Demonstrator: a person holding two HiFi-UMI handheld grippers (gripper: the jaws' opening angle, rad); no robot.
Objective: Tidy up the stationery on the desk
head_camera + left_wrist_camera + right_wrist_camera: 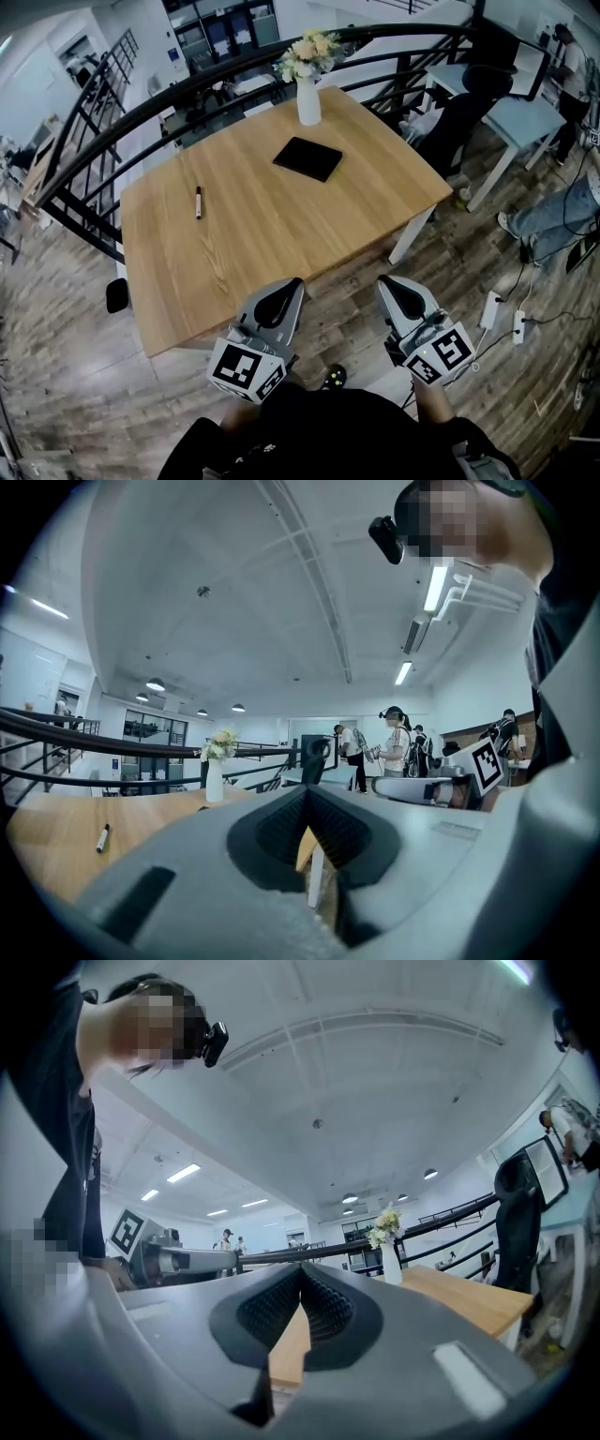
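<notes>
Hovering lower centre: left gripper (287, 287), right gripper (393, 285), jaws closed, nothing held | desk (281, 239): pen (198, 202) left, notebook (307, 158) upper centre

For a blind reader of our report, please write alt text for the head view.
The left gripper and right gripper, both shut and empty, are held at the near edge of a wooden desk. On it lie a pen and a black notebook; a vase of flowers stands at its far edge.

Overhead, two level views; shared desk (272, 244)
</notes>
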